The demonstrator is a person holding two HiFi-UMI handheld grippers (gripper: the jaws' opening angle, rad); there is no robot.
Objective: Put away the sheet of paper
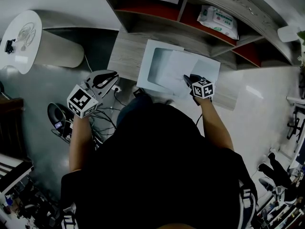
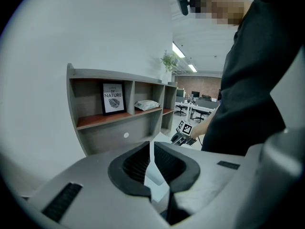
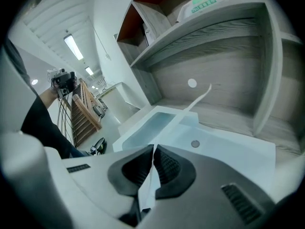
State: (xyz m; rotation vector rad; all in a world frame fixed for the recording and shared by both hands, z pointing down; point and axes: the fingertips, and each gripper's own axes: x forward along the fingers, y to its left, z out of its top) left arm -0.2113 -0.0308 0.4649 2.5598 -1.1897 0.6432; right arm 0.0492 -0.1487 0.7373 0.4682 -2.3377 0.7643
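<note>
The right gripper (image 3: 153, 148) was clenched on the sheet of paper (image 3: 147, 187). The pads pinched its near edge, so from between the jaws the sheet showed almost edge-on as a thin pale line.

The step in hand looked like the lowering: the sheet was carried over the white box (image 1: 144, 66), which lay just ahead of and below the jaw tips. The box's open recess sat to the left of the jaw line, and a flat white panel with a small round dot sat to the right.

The sheet's long axis appeared to run straight out from the jaws, over the box and toward the back of the shelf unit (image 3: 224, 56). Its far corner lifted free above the desk (image 3: 228, 113) and touched nothing that could be seen.

The next move would probably call for swinging that far end left over the recess and tipping the sheet flat. The pinch should be let go only once the sheet had settled inside the rim, because a corner left on the rim would likely leave it sticking out.

The left gripper (image 2: 151, 144) had its jaws drawn together on nothing. It was well off to the side and aimed at the shelves. A pale sliver showed through the slit between them, seemingly the box beyond.
</note>
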